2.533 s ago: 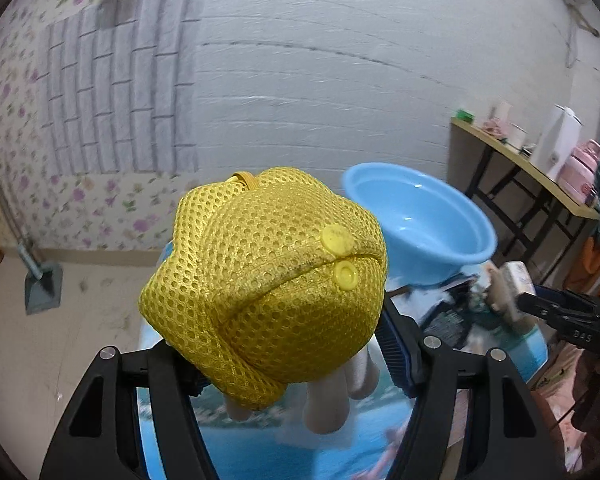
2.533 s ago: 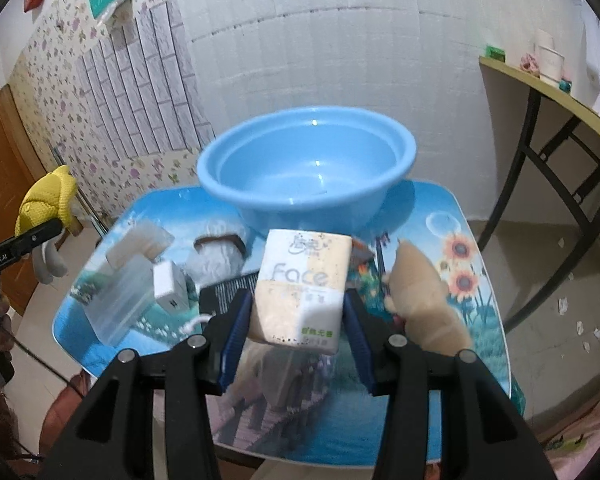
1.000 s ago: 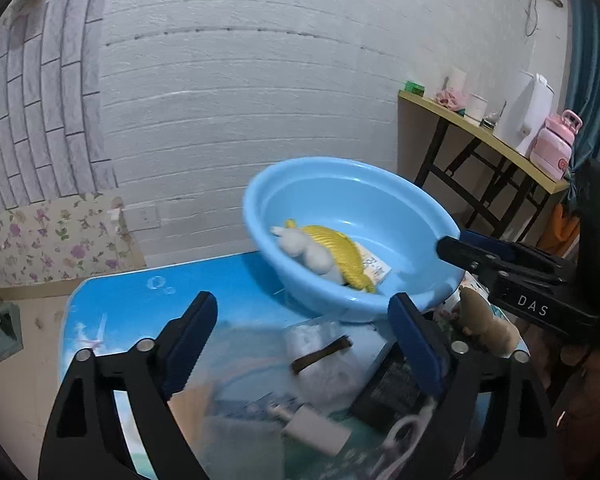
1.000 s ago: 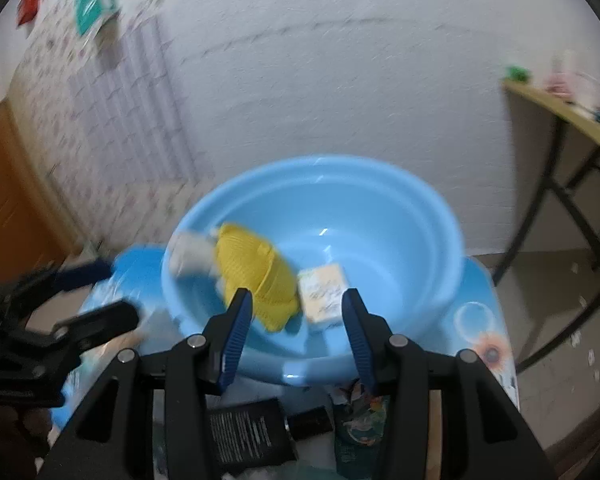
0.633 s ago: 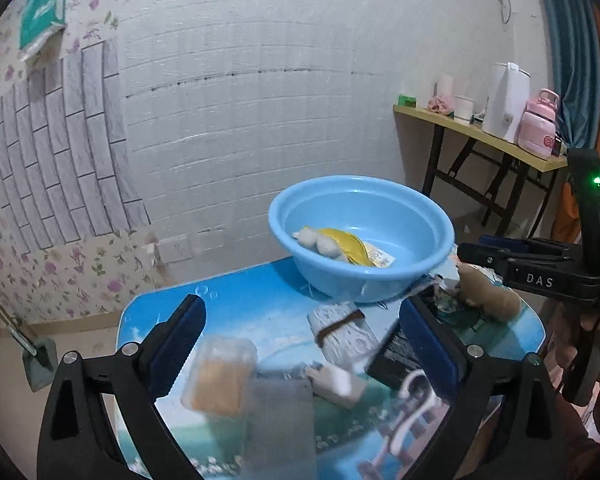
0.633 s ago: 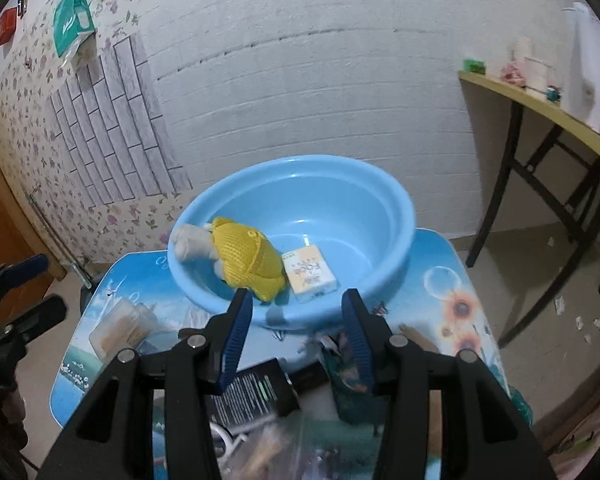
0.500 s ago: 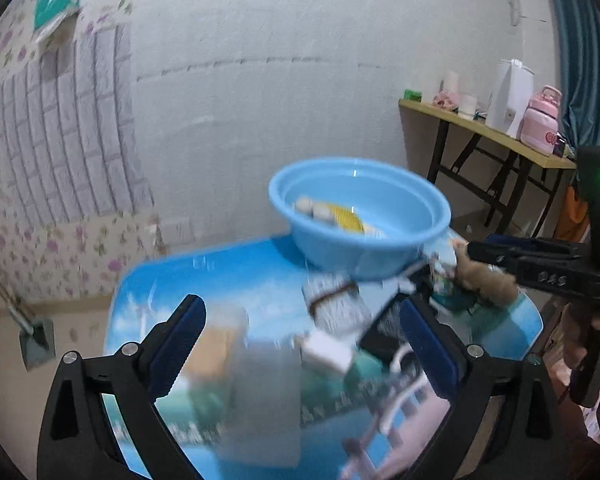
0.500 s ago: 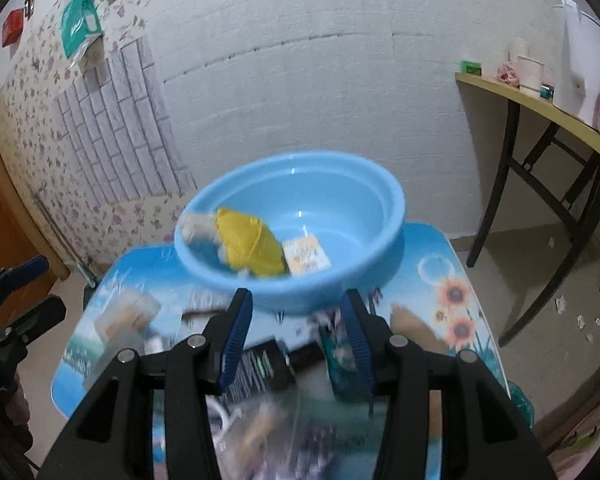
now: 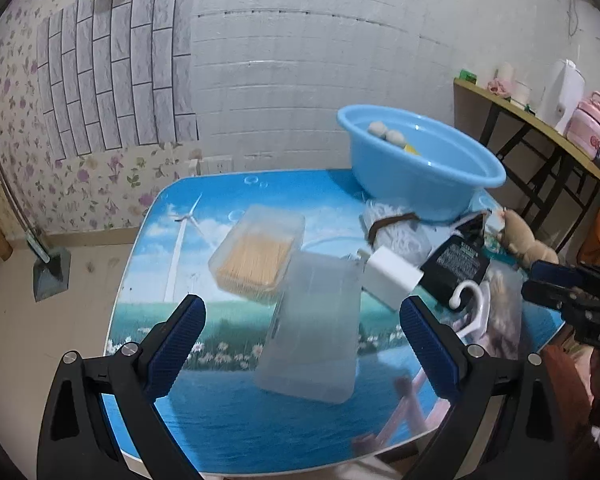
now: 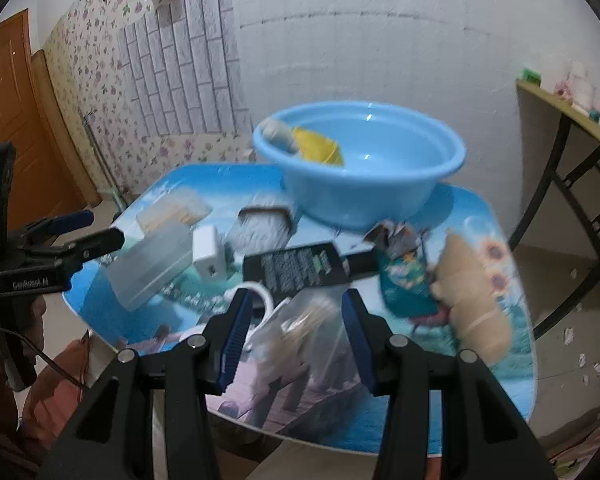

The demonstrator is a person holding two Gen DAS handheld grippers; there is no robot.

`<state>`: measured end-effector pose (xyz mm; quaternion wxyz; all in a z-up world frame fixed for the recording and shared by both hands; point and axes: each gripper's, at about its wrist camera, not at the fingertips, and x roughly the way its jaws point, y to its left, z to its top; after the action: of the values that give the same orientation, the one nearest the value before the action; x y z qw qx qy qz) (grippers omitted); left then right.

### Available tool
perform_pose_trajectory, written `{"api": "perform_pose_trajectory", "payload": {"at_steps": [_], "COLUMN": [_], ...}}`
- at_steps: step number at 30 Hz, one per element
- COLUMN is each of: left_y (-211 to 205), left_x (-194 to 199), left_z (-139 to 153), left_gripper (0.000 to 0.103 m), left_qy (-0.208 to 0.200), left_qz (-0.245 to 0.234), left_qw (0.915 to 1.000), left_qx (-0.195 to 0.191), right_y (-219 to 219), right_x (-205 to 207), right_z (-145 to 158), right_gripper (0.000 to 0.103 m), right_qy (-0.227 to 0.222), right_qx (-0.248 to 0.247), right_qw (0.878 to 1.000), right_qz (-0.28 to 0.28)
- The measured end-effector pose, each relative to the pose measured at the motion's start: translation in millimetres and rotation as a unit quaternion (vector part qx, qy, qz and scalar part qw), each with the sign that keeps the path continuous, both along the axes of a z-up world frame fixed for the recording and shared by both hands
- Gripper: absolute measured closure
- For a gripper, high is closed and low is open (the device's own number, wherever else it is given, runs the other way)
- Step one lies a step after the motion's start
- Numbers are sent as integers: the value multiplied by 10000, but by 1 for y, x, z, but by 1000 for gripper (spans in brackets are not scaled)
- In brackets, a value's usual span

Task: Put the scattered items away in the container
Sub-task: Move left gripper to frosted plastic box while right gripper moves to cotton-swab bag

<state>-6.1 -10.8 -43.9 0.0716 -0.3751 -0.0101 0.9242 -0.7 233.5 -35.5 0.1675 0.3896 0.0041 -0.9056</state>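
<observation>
A: What changed? Yellow toy (image 10: 318, 148) now in basin (image 10: 380, 200), upper centre; both grippers backed off.
B: Left gripper (image 9: 300, 344), right gripper (image 10: 296, 332) spread, empty; clear box (image 9: 312, 332), centre frame, next probably.

The basin (image 9: 420, 160) is light blue, and the toy (image 10: 318, 148) inside it is yellow. The desk (image 9: 204, 412) has a printed picture of blue sky, a white windmill, green grass and blue water. The charger (image 9: 392, 278) is white, the flat packet (image 10: 296, 268) is black with small white text. The fingers (image 9: 176, 340) have dark blue ribbed pads. The wall (image 9: 300, 60) is white brick, with purple flower wallpaper (image 9: 20, 128) on its left.
</observation>
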Motion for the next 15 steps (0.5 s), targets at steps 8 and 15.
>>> {"api": "perform_pose_trajectory", "payload": {"at_steps": [8, 15], "left_y": [-3, 0], "left_x": [-3, -6], "left_z": [-25, -36], "left_gripper": [5, 5], "left_qy": [-314, -434], "left_qz": [-159, -240], "left_qw": [9994, 9988], "left_qx": [-7, -19], "right_y": [8, 8], "right_x": [-4, -2], "right_z": [-18, -26], "right_gripper": [57, 49], "right_qy": [-257, -421], "right_qx": [58, 26], "right_qw": [9996, 9991], "right_qz": [-66, 10]}}
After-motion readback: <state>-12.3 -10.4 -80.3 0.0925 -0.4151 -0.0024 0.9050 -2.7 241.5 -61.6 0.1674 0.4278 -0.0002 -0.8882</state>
